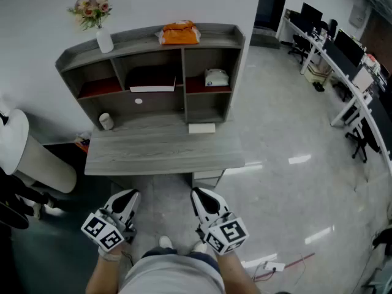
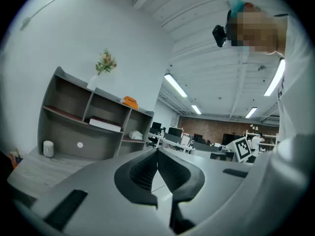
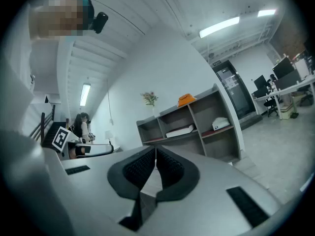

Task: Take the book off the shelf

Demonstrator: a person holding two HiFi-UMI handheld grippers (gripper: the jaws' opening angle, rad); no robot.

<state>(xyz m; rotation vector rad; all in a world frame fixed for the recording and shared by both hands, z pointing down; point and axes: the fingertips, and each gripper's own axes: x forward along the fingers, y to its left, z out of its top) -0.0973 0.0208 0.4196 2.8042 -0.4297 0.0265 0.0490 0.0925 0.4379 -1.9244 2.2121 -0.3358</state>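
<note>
The book, dark red with white page edges, lies flat in the middle compartment of the grey shelf unit on the desk. It also shows in the left gripper view as the book and in the right gripper view as the book. My left gripper and right gripper hang low in front of the desk, well short of the shelf. In the left gripper view the left gripper has its jaws together with nothing between them. The right gripper is likewise shut and empty.
An orange bag and a vase of flowers stand on the shelf top. A white object sits in the right compartment, a white cup and a white pad on the desk. A chair is at left.
</note>
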